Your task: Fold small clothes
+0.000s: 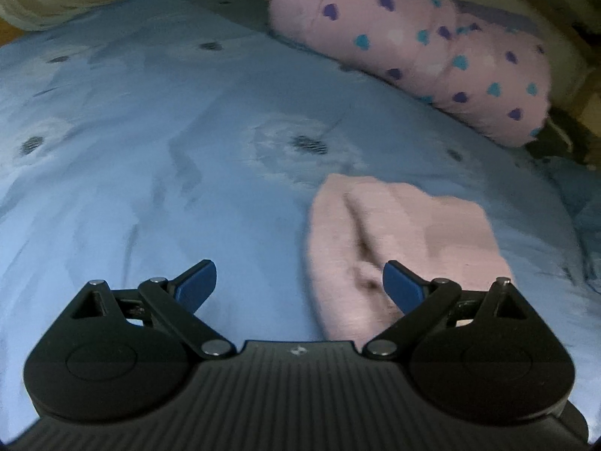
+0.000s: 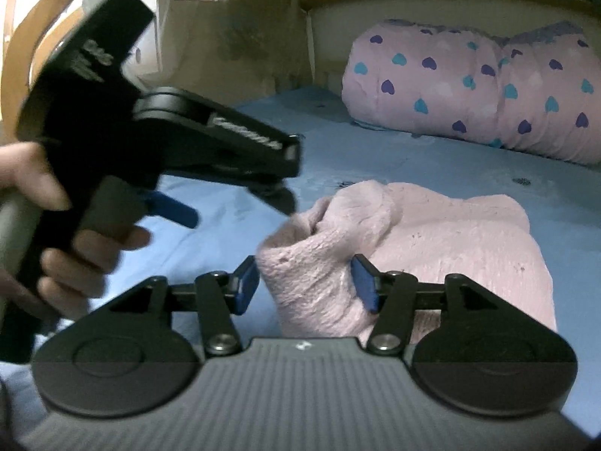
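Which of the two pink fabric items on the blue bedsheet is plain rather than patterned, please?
The pink knitted garment nearest the grippers is plain; the pink rolled quilt by the headboard carries blue and purple hearts.

Both views are dim and bluish, soft throughout. Motion blur smears the black handheld gripper (image 2: 150,143) on the left of the right wrist view. Fisheye bending curves the light blue patterned bedsheet (image 1: 150,150) toward dark corners.

Each wrist camera looked forward and down over a blue bedsheet (image 1: 150,120) from close range. Both views shared the pink knit garment (image 2: 432,236) and heart-print bolster (image 1: 432,45).
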A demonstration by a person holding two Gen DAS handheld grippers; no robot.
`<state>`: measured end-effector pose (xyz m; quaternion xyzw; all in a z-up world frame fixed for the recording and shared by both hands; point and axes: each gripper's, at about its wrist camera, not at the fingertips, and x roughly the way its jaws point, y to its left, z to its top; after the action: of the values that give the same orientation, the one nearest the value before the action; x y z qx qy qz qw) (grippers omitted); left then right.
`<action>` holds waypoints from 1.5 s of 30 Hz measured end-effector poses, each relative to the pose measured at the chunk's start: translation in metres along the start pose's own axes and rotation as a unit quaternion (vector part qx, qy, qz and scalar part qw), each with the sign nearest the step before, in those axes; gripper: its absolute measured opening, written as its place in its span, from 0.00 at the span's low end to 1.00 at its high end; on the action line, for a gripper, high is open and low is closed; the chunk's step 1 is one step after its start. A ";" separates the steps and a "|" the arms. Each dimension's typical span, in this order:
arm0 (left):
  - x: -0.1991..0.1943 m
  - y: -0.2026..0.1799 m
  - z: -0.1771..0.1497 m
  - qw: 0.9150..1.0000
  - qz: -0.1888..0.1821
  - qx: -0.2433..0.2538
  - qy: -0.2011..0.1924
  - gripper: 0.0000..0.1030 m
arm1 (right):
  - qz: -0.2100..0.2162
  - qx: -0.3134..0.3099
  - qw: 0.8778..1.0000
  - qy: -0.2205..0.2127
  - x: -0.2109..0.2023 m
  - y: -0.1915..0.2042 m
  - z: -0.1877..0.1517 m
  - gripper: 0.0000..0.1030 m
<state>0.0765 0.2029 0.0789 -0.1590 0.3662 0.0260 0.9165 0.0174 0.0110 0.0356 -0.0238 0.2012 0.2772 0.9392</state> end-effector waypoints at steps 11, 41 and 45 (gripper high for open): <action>-0.005 -0.031 -0.007 0.998 -0.058 0.030 -0.019 0.95 | 0.001 0.048 0.999 -0.013 -0.056 -0.030 0.015 0.55; 0.040 -0.007 -0.006 1.000 -0.026 0.007 0.004 0.22 | -0.072 0.129 0.989 0.003 -0.042 -0.083 -0.015 0.56; 0.033 -0.010 -0.005 0.999 -0.033 0.018 -0.008 0.39 | -0.091 0.093 0.991 0.021 -0.033 -0.070 -0.025 0.56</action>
<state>0.0985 0.1899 0.0558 -0.1548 0.3535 -0.0097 0.9225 0.0204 -0.0685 0.0211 0.0397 0.2428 0.1705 0.9541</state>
